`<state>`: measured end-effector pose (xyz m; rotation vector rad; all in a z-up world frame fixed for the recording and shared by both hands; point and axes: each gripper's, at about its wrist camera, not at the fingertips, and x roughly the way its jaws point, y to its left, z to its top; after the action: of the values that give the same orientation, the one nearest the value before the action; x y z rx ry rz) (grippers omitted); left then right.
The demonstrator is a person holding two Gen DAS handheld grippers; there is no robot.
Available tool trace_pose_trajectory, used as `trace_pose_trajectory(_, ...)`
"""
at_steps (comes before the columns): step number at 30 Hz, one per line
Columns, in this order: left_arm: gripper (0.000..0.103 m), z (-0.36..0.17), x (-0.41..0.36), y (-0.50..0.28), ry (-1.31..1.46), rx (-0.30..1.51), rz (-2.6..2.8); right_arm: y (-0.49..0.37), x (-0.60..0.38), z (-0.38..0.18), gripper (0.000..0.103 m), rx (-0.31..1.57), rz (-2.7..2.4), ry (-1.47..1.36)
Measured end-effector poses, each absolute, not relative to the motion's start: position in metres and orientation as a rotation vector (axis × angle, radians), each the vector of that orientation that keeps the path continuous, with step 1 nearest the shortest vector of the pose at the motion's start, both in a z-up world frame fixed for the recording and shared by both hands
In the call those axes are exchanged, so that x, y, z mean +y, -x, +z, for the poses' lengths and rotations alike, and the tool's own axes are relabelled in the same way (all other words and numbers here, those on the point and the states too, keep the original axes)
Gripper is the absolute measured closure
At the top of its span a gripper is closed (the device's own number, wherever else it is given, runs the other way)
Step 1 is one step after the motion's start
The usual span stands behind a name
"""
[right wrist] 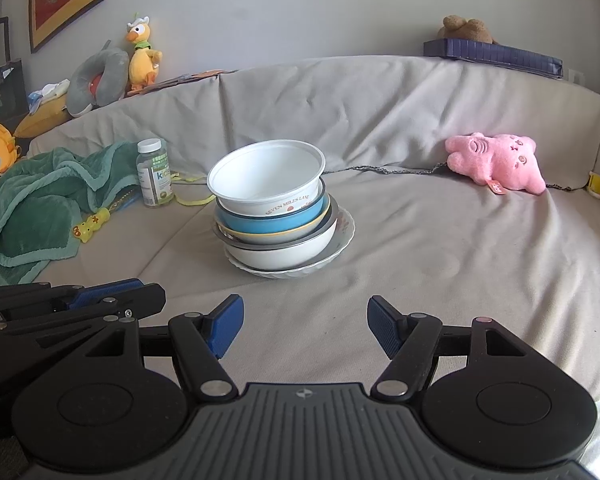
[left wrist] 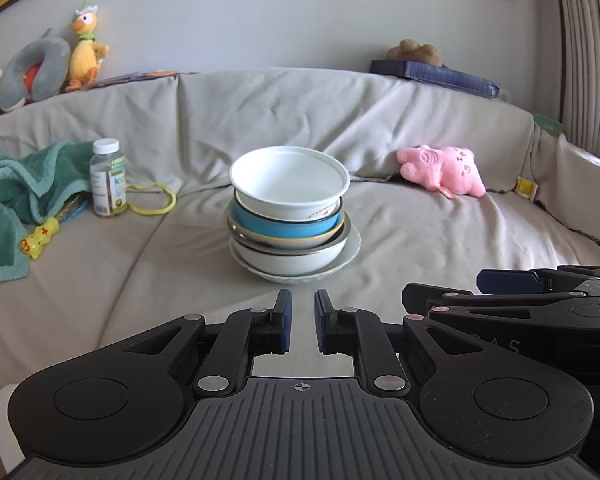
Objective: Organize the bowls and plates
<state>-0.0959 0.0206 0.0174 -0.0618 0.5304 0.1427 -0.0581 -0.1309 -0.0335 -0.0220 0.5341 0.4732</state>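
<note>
Leftmost, a green blanket [left wrist: 16,196] and a vitamin bottle [left wrist: 108,178] lie on the sofa [left wrist: 440,240]. Mid-cushion stands the stack [left wrist: 290,216]: white bowl [left wrist: 288,180] tilted atop blue, steel and white bowls on a scalloped plate [left wrist: 350,250]. Left gripper [left wrist: 303,320] jaws nearly together, empty; right gripper [right wrist: 305,326] jaws spread, empty.

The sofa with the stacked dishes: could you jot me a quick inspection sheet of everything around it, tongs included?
Surface: beige covered sofa.
Job's things: white bowl tops the blue bowl, further bowls, then a plate.
Clutter: green blanket, vitamin bottle, pink plush, yellow toy.
Tongs: left tongs shut, empty; right tongs open, empty.
Cables: nothing seen.
Surroundings: grey wall, framed pictures, duck plush.
</note>
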Motion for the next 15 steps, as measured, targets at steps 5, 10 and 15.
trace_pose_trajectory(5, 0.089, 0.0166, 0.0201, 0.0959, 0.063, 0.536, 0.143, 0.0578, -0.1315, -0.0339, 0.034, 0.537, 0.475, 0.021)
trace_pose_trajectory(10, 0.089, 0.0137, 0.0199, 0.0958, 0.071, 0.549, 0.147, 0.0576, -0.1314, -0.0348, 0.033, 0.541, 0.478, 0.021)
trace_pose_trajectory(15, 0.089, 0.0134, 0.0208, 0.0957, 0.07, 0.55, 0.147, 0.0558, -0.133, -0.0363, 0.033, 0.547, 0.484, 0.022)
